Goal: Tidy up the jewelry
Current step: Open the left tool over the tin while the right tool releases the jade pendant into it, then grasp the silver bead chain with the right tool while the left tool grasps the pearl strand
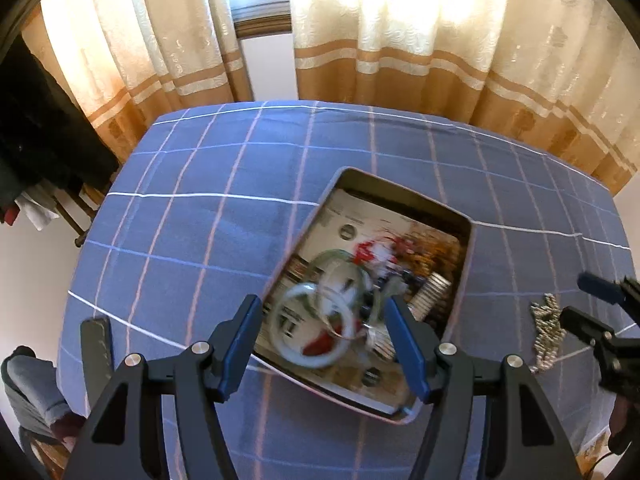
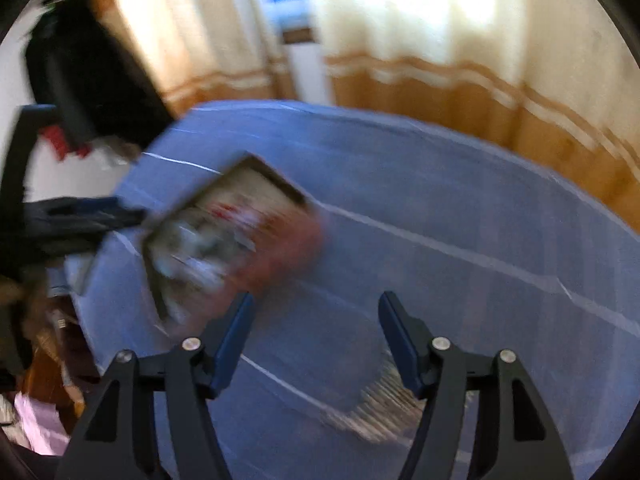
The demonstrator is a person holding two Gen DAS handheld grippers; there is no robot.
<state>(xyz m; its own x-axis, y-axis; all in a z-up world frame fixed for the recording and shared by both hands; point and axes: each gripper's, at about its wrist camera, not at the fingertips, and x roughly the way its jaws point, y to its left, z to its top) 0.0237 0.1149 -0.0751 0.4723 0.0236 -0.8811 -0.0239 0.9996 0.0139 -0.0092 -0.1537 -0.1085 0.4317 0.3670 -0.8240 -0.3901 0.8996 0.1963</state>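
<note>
Two hand-held grippers work over a table covered in a blue checked cloth (image 1: 224, 208). The left gripper (image 1: 324, 344) hangs above an open tin box (image 1: 464, 248), its jaws wide apart with nothing pressed between them; pale bangles (image 1: 308, 336), blurred and seemingly dropping, sit just under it among red and gold jewelry in the box. The right gripper (image 2: 316, 340), jaws also apart and empty, points down at a silvery chain (image 2: 380, 404) lying on the cloth beside the box, though that view is heavily smeared. To lift the chain cleanly, it should straddle the bunched middle and close low. The box wall stands between chain and pile; curtains (image 1: 400, 40) hang behind.
</note>
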